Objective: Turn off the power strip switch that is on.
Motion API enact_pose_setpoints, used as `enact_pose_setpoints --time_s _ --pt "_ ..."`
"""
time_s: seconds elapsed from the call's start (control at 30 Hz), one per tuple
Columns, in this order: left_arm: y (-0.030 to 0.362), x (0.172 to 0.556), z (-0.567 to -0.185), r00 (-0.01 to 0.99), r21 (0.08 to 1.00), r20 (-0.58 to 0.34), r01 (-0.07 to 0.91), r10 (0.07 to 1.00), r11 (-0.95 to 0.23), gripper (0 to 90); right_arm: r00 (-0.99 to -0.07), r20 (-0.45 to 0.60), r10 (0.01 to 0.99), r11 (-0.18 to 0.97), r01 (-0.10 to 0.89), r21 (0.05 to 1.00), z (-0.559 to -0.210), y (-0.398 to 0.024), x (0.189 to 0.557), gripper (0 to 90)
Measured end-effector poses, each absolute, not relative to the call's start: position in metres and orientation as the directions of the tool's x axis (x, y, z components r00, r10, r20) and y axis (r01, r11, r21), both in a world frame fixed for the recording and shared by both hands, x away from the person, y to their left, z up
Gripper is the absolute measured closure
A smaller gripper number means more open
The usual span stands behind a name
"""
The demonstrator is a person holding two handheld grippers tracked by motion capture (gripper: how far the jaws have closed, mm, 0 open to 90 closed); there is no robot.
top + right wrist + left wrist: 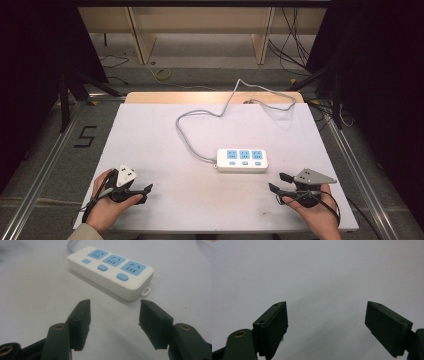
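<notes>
A white power strip [242, 160] with three blue sockets and three blue switches lies near the middle of the white table [165, 135]; its grey cable [192, 142] loops back over the far edge. In the right gripper view the power strip [110, 271] lies just ahead of the jaws. My right gripper [280, 183] rests at the table's front right, open and empty, pointing left towards the strip. At the front left my left gripper [148, 191] rests on the table, open, with nothing between its fingers [274, 326].
Bare white tabletop lies between the two grippers and around the strip. Metal rails [45, 160] run along both sides of the table. Loose cables [295, 45] and wooden frames [140, 35] stand on the floor beyond the far edge.
</notes>
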State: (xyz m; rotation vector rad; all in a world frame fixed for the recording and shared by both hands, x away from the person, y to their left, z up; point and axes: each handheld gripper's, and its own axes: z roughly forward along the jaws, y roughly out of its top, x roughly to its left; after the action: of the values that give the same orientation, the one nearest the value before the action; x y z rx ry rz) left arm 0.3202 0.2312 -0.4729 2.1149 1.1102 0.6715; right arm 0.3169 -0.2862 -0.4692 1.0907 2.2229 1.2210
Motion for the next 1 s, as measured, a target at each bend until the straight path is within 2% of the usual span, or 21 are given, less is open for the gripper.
enact_pose_setpoints --time_s 0.2,0.37,0.4,0.43,0.63,0.77,1.0 --pt "0.227 0.320 -0.473 0.514 0.745 0.144 0.506 0.846 -0.434 18.7 -0.621 0.021 0.784 0.337 0.453 0.825 -0.468 -0.287 0.318 54.1" --pt "0.227 0.319 -0.474 0.516 0.743 0.144 0.507 0.844 -0.437 19.1 -0.628 0.006 0.778 0.362 0.455 0.814 -0.464 -0.287 0.318 68.2" --pt "0.227 0.319 -0.474 0.516 0.743 0.144 0.507 0.844 -0.437 19.2 -0.628 0.006 0.778 0.362 0.455 0.814 -0.464 -0.287 0.318 68.2" --pt "0.227 0.320 -0.474 0.516 0.743 0.146 0.507 0.844 -0.438 19.3 -0.634 -0.013 0.773 0.382 0.450 0.807 -0.463 -0.286 0.319 74.5" --pt "0.227 0.320 -0.474 0.515 0.744 0.148 0.505 0.844 -0.439 19.5 -0.644 -0.057 0.763 0.427 0.436 0.792 -0.462 -0.286 0.321 86.6" --pt "0.227 0.320 -0.474 0.512 0.744 0.151 0.504 0.846 -0.438 19.7 -0.643 -0.074 0.762 0.437 0.428 0.791 -0.459 -0.286 0.322 90.0" --pt "0.227 0.320 -0.474 0.514 0.745 0.151 0.502 0.845 -0.439 19.8 -0.636 -0.072 0.768 0.434 0.435 0.789 -0.457 -0.283 0.323 90.0"
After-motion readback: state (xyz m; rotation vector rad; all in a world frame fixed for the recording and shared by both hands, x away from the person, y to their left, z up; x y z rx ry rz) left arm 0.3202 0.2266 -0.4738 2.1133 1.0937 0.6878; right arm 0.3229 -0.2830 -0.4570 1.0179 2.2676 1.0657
